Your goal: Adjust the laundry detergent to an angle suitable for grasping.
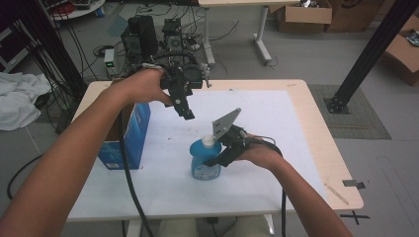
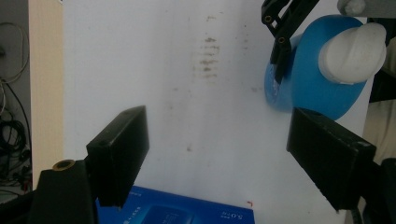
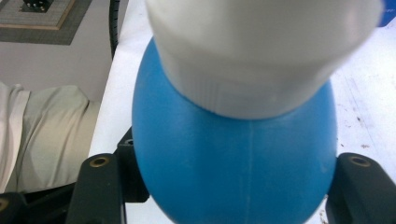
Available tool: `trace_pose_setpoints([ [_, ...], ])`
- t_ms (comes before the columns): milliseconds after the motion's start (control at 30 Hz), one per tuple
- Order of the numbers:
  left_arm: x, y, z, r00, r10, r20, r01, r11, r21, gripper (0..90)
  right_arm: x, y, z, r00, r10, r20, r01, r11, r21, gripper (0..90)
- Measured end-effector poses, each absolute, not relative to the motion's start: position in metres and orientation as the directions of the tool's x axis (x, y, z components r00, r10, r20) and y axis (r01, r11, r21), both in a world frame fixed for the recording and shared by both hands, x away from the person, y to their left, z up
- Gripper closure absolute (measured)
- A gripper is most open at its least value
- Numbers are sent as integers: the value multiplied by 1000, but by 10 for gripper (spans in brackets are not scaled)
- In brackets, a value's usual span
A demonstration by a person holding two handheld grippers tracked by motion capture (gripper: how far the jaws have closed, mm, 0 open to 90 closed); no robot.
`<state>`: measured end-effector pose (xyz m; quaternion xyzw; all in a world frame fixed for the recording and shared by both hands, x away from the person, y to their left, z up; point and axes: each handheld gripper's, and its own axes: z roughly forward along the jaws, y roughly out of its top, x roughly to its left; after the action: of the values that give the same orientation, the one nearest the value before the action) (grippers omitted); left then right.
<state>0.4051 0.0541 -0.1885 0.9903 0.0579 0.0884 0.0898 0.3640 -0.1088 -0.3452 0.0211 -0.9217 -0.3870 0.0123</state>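
A blue bottle [image 1: 204,165] with a white cap [image 1: 208,141] stands upright on the white table top [image 1: 276,123]. My right gripper [image 1: 220,148] reaches in from the right, one jaw on each side of the bottle's body. In the right gripper view the bottle [image 3: 233,158] sits between the two black jaws with a thin gap at the left one, so the right gripper [image 3: 229,186] is open. My left gripper [image 1: 185,111] hangs above the table behind the bottle, pointing down, open and empty. The left gripper view has the left gripper [image 2: 217,140] wide apart, with the bottle [image 2: 308,79] beyond it.
A blue cardboard box [image 1: 123,138] stands at the table's left edge, under my left forearm, and its top [image 2: 187,212] is below the left jaws. A thin wooden stick [image 1: 336,192] lies near the front right corner. Black equipment [image 1: 148,37] and cables stand behind the table.
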Motion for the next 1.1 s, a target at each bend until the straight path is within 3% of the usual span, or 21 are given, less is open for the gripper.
trace_pose_setpoints([
  [1100, 406, 56, -190, 978, 136, 161, 105, -976, 188, 218, 368, -111, -347, -999, 11, 33, 31, 698, 716, 219],
])
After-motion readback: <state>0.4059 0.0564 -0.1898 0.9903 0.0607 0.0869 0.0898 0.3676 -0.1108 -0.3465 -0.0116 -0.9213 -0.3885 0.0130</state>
